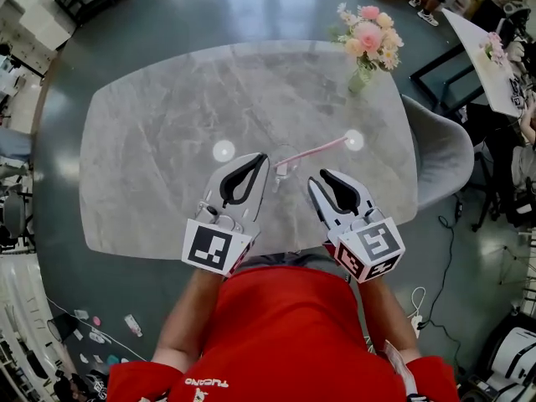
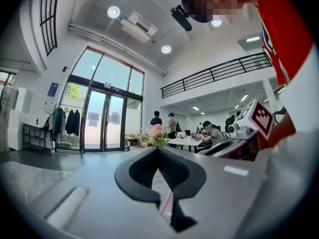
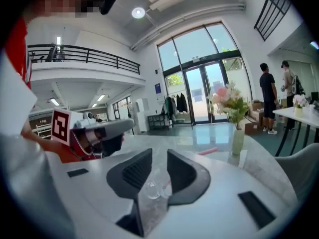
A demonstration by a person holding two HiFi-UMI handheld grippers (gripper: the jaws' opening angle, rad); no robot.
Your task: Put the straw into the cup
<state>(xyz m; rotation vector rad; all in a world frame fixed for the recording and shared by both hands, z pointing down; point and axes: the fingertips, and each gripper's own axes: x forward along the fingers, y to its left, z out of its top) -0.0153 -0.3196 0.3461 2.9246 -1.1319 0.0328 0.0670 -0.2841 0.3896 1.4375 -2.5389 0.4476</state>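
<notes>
A clear cup (image 1: 285,161) stands on the grey marble table (image 1: 151,141), between my two grippers. A pink straw (image 1: 322,146) leans out of it toward the right. My left gripper (image 1: 265,157) is just left of the cup with its jaws together and nothing seen between them; in its own view (image 2: 158,149) a bit of the straw (image 2: 167,203) shows below the pads. My right gripper (image 1: 316,178) hangs just right of the cup, jaws apart. In the right gripper view (image 3: 159,153) the cup (image 3: 152,188) and straw (image 3: 212,150) show through the gap, beyond the pads.
A vase of pink flowers (image 1: 368,40) stands at the table's far right edge. A grey chair (image 1: 444,153) sits beside the table on the right. People sit and stand at other tables (image 3: 299,111) farther off. The table's near edge is close to my body.
</notes>
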